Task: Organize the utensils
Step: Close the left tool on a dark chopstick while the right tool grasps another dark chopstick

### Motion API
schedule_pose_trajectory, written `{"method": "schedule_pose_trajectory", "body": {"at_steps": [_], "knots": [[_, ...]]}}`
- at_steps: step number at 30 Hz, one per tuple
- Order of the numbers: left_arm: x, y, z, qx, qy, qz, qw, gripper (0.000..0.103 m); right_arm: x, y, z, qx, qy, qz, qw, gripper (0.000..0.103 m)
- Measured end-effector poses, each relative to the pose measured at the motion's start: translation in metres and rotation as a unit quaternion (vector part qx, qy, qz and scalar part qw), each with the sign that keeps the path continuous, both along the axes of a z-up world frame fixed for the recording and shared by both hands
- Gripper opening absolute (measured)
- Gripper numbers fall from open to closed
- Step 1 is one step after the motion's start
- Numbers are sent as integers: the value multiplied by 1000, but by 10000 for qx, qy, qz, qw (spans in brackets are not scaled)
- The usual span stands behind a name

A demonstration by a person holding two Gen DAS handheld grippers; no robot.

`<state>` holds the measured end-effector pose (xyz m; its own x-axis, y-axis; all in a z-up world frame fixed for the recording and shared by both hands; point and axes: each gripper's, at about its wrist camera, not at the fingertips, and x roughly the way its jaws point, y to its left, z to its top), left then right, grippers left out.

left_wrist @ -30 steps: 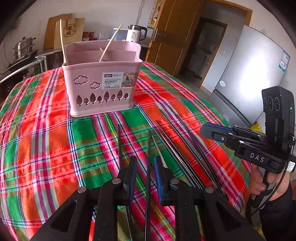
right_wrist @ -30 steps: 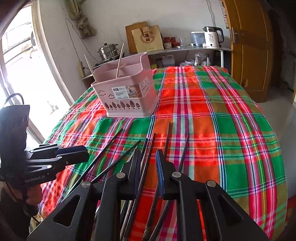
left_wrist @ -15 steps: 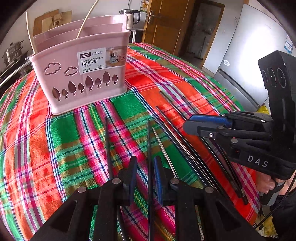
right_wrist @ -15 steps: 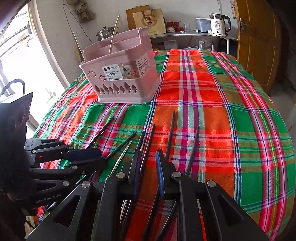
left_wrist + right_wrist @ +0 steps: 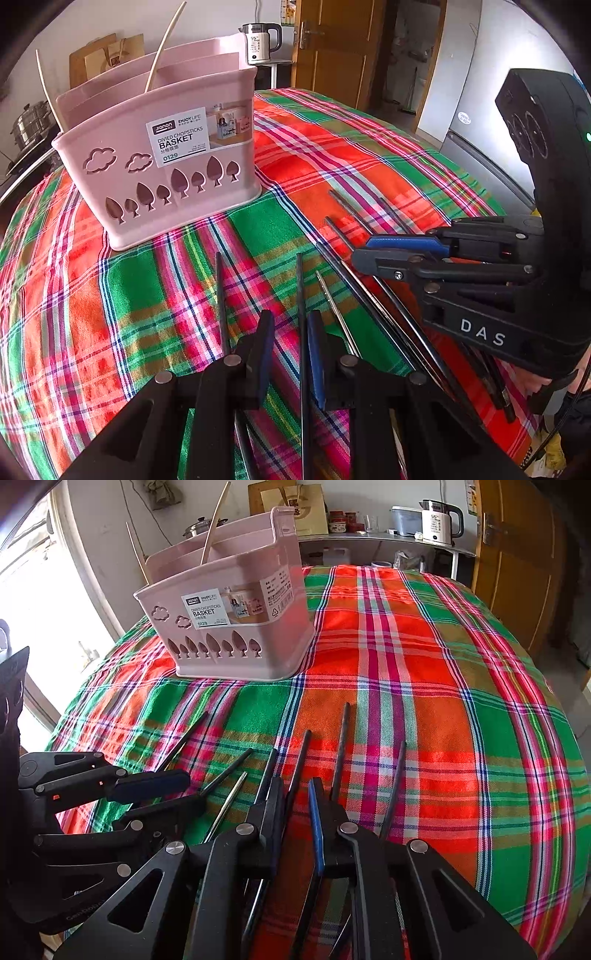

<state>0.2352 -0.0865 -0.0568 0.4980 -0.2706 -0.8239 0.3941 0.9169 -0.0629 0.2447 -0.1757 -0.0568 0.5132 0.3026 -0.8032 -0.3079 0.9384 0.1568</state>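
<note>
Right gripper (image 5: 295, 801): our jaws are closing, a narrow gap left, one dark chopstick (image 5: 300, 760) running up between them; we cannot tell if the pads touch it yet. Left gripper (image 5: 290, 343): narrow gap too, a chopstick (image 5: 300, 295) in the slot, contact unclear. Both have dropped lower over the row since a second ago, so a pickup looks imminent. Ahead of both, the pink basket (image 5: 162, 173) holds two pale sticks (image 5: 164, 44). Remaining chopsticks lie on the table (image 5: 443, 701) beside us.
</note>
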Motion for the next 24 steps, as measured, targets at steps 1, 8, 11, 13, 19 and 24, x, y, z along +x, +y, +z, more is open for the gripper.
{"method": "schedule_pose_trajectory", "body": {"at_steps": [1,8,11,13,19,24], "knots": [[1,1,0,1,3,14,10000,18,1,1,0,-34,3,2,10000,12],[5,0,3,107,-16,17,9999,17,4,1,-1,-139,36,5,9999,8],[5,-6,2,242,-38,40,9997,14,3,3,-1,-198,30,11,9998,7],[4,-7,3,254,-26,65,9997,6,3,4,0,-183,33,8,9998,6],[10,0,5,19,121,152,9998,5,0,3,3,-102,2,15,9999,6],[9,10,22,-262,58,204,9994,5,-5,0,17,21,-143,35,9999,6]]}}
